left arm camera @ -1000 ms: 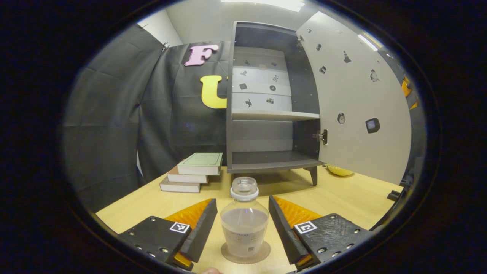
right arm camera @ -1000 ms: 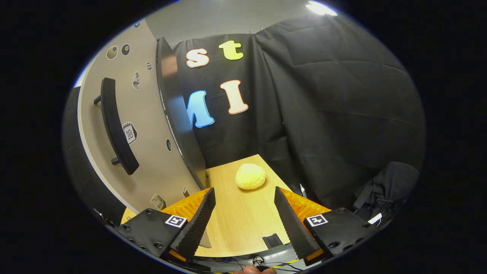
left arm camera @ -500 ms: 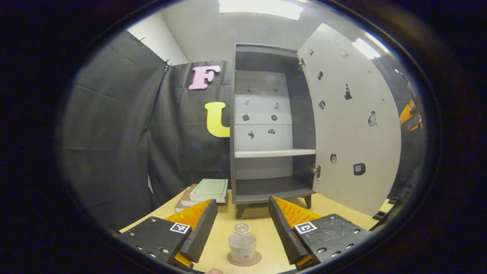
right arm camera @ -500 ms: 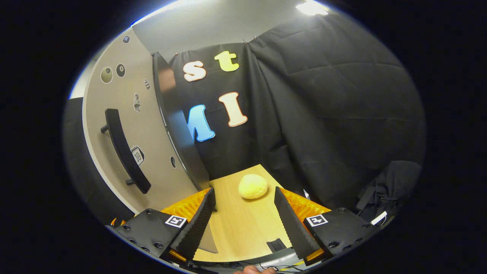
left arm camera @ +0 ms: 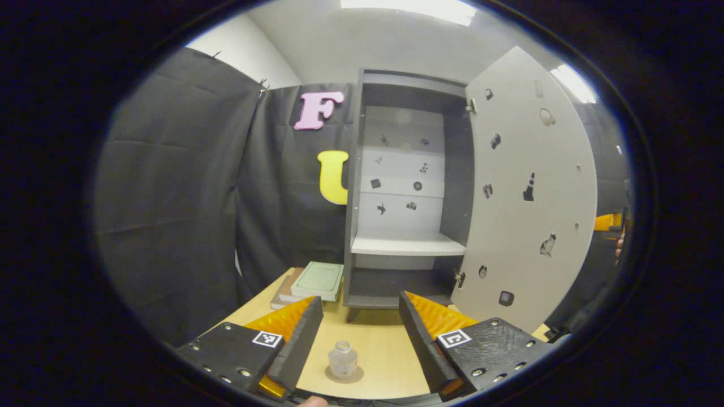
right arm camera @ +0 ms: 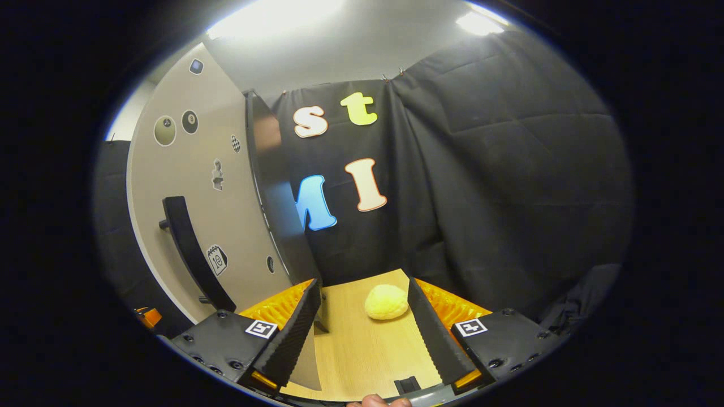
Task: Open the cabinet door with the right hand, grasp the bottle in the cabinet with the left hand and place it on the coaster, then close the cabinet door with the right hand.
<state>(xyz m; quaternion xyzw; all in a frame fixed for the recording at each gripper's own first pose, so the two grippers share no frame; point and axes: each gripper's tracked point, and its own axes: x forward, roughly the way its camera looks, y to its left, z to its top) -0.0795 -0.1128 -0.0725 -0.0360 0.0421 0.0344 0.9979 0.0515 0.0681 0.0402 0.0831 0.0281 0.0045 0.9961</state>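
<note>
On the coaster, bottle parked, cabinet door wide open
Right gripper (right arm camera: pixel 362 333) hangs with fingers spread on nothing, the door handle (right arm camera: pixel 195 254) off to its side and the cabinet door (left arm camera: pixel 531 192) yet to be shut; swing it carelessly and the panel could slam or rock the cabinet (left arm camera: pixel 404 186). Left gripper (left arm camera: pixel 360 339) is splayed too, holding nothing, and the bottle (left arm camera: pixel 343 358) stands upright on the coaster (left arm camera: pixel 356 375), low between its fingers, well apart from both; a stray drop of that hand could tip it

Clear, perhaps plastic bottle (left arm camera: pixel 343 358), wood-grain table (left arm camera: pixel 384 350), matt cabinet door (left arm camera: pixel 531 192)
</note>
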